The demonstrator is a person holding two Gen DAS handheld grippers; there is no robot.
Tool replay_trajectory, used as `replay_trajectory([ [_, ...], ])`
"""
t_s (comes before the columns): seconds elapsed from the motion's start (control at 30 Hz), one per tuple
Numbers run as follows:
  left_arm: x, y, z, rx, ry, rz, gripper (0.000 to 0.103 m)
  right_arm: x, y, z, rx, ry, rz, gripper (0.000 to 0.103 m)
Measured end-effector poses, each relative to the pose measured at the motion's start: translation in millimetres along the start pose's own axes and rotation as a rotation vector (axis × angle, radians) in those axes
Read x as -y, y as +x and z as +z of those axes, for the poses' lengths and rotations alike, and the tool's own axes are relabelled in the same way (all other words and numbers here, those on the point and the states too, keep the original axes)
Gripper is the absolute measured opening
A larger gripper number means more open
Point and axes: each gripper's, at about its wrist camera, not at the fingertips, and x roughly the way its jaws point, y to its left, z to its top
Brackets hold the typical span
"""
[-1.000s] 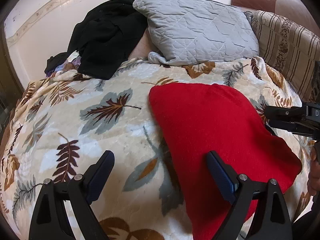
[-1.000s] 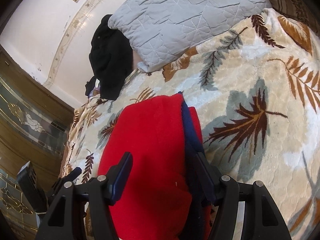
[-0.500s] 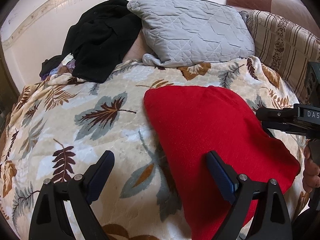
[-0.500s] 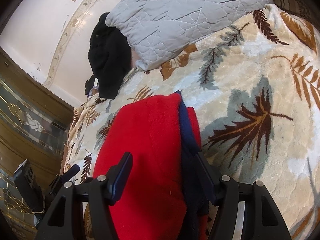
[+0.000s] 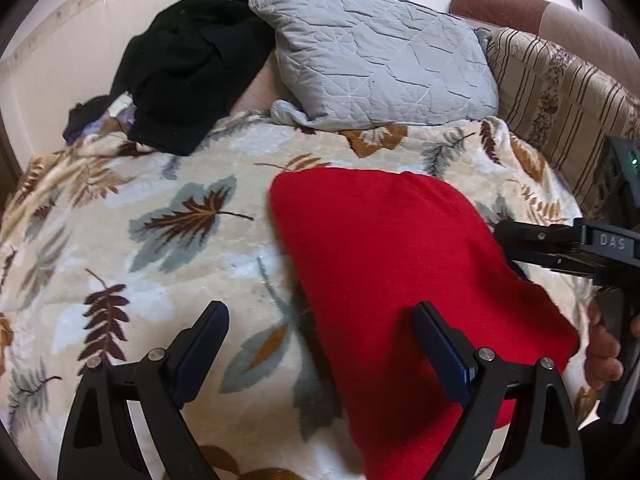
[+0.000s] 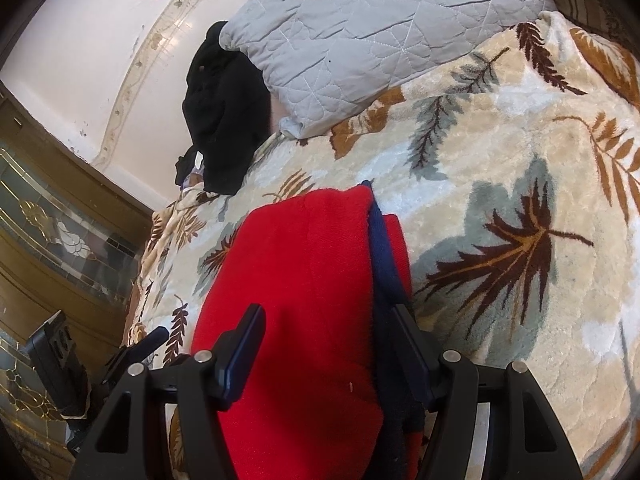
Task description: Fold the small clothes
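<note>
A black garment [image 5: 188,68] lies heaped at the far left beside a grey quilted pillow [image 5: 380,60]. The left gripper [image 5: 320,344] hovers spread and empty over the leaf-patterned blanket [image 5: 120,240]. The folded red garment [image 5: 400,272] lies flat on the blanket's right side. The right gripper [image 6: 324,344] straddles its navy-trimmed edge, fingers apart.

Bright daylight, fisheye-warped edges

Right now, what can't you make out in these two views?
- Red garment: type unknown; near end cut by the left view's bottom edge.
- Navy layer: only an edge shows in the right view; red fabric covers the rest.
- Right gripper: garment contact unclear.
</note>
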Motion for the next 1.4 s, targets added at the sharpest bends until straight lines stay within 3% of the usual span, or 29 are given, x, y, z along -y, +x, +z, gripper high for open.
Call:
replay_trajectory([
  [0.77,4.6,16.1,0.5,-0.057,-0.026,-0.149,0.093,7.3,11.3,3.2,-0.040,0.010,0.018,0.068],
  [1.4,1.8,30.0,1.5,-0.111,-0.065,-0.244,0.093,21.4,30.6,8.1,-0.103,0.063,0.054,0.075],
])
